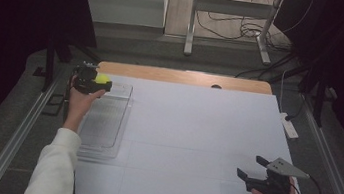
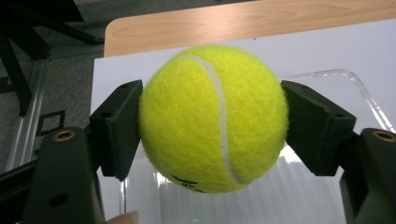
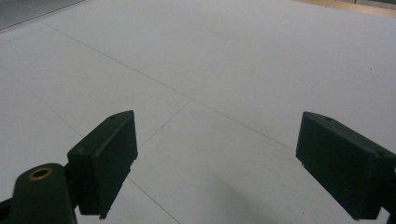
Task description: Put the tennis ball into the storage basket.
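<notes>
From the high view, a table covered in white sheeting fills the middle of the scene, with a strip of bare wood along its far edge. A person's two forearms come in from the bottom. The left gripper is held over the far end of a clear plastic tray that lies along the table's left side. Between its fingers sits a yellow tennis ball, lifted above the tray. The right gripper hangs low near the table's front right corner, well apart from the tray and the ball, its two jaws spread with nothing between them.

In the left gripper view, the tennis ball sits squarely between the two black fingers, which press on its left and right sides and grip it firmly. A white seam curves down the ball's front, and dark lettering shows at its underside. Below and beyond the fingers lies the clear tray, its rounded far corner to the right of the ball. Beyond that is the white sheeting, then the wooden edge of the table.

In the right gripper view, the two black fingers stand wide apart, holding nothing. Between and beyond them lies bare white sheeting, crossed by faint thin lines.
</notes>
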Tool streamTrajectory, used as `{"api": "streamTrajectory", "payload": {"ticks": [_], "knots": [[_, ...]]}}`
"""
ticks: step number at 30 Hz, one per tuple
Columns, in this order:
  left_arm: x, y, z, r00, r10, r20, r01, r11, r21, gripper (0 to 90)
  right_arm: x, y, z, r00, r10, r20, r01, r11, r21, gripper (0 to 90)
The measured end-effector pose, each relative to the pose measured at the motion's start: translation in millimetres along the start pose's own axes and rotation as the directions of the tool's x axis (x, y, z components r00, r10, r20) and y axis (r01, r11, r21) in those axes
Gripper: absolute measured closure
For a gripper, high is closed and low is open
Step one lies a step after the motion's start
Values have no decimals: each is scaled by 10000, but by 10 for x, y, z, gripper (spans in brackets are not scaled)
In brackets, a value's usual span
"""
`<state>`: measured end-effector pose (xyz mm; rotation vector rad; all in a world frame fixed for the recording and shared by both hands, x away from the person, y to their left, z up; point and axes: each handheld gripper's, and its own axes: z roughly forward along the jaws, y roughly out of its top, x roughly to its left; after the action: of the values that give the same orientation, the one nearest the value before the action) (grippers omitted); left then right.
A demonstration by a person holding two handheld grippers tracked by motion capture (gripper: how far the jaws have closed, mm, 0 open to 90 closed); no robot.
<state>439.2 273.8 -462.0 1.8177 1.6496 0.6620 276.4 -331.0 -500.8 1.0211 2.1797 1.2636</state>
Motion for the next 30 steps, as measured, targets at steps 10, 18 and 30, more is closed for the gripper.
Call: {"api": "streamTrajectory", "payload": {"ticks": [10, 18, 30], "knots": [[13, -26, 42, 9999, 111, -25, -110, 9994, 313, 264, 0, -1, 2, 10000, -4, -5, 4, 10000, 23, 131], [-9, -81, 105, 9995, 321, -71, -315, 9971, 687, 264, 1, -3, 4, 10000, -4, -3, 4, 10000, 36, 131], [-58, -118, 183, 9985, 555, -23, -550, 9932, 1027, 264, -2, -5, 7, 10000, 21, -8, -21, 10000, 62, 131]]}}
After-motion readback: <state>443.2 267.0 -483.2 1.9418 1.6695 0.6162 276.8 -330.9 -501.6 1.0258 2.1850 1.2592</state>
